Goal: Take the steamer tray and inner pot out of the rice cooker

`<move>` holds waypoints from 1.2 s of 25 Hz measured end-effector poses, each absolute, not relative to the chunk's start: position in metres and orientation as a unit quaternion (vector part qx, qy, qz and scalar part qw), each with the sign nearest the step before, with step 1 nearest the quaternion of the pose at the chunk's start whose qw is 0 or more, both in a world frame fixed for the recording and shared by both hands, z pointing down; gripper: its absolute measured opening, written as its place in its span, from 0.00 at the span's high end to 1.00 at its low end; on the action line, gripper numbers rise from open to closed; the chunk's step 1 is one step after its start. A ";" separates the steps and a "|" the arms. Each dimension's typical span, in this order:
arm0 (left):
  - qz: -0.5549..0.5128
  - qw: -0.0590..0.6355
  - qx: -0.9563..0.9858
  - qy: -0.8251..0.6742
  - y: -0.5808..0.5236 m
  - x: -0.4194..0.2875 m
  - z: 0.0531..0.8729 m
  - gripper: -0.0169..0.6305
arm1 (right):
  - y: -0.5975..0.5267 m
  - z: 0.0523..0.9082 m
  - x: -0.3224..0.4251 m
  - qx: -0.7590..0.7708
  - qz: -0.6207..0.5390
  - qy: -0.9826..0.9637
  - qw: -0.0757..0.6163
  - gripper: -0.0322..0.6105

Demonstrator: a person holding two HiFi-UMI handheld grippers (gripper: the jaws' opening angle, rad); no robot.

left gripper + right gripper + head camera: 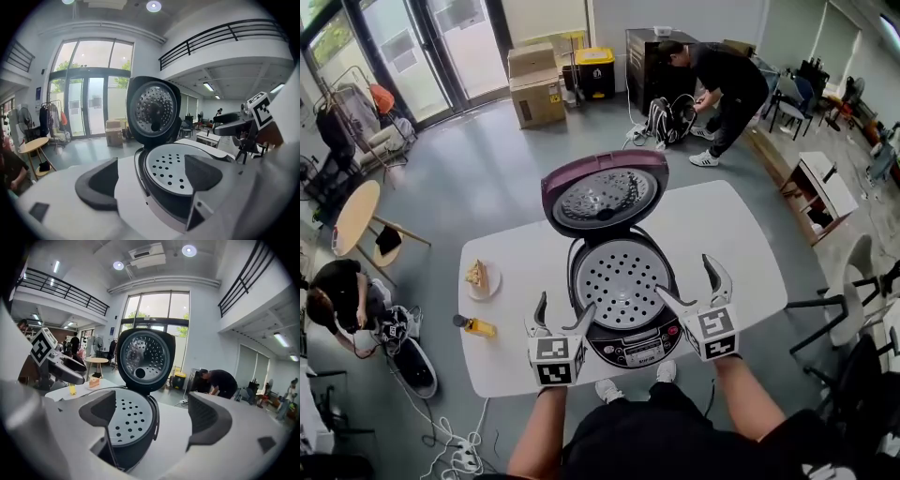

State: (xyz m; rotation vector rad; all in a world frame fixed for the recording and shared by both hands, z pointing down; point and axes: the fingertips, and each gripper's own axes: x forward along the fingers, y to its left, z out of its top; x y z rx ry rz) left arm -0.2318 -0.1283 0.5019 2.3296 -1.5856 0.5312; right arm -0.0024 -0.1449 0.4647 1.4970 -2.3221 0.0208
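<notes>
The rice cooker [623, 328] stands on the white table [722, 234] with its lid [605, 192] tipped up and back. A white perforated steamer tray [623, 281] lies in its mouth and hides the inner pot. My left gripper [564, 314] is open at the cooker's front left rim. In the left gripper view the gripper [150, 178] straddles that rim, one finger over the tray [171, 171]. My right gripper [686, 281] is open at the right rim. In the right gripper view the gripper [154, 416] has its left finger over the tray [129, 420]. Neither holds anything.
A plate with a cake slice [483, 278] and a small yellow bottle [476, 326] sit on the table's left part. A person [722, 80] bends by a black box beyond the table. Cardboard boxes [534, 86], a round wooden table [352, 217] and chairs stand around.
</notes>
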 end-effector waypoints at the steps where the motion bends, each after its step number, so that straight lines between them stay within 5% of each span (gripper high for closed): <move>1: 0.193 0.141 0.802 -0.548 -0.133 -0.231 0.506 0.29 | -0.152 0.470 -0.003 0.525 0.008 -0.828 0.198 0.23; 20: 0.360 0.160 0.747 -0.535 -0.186 -0.214 0.575 0.31 | -0.236 0.567 -0.031 0.379 -0.012 -0.840 0.388 0.26; 30: 0.383 0.184 0.734 -0.530 -0.178 -0.214 0.590 0.33 | -0.226 0.590 -0.034 0.347 0.002 -0.834 0.428 0.27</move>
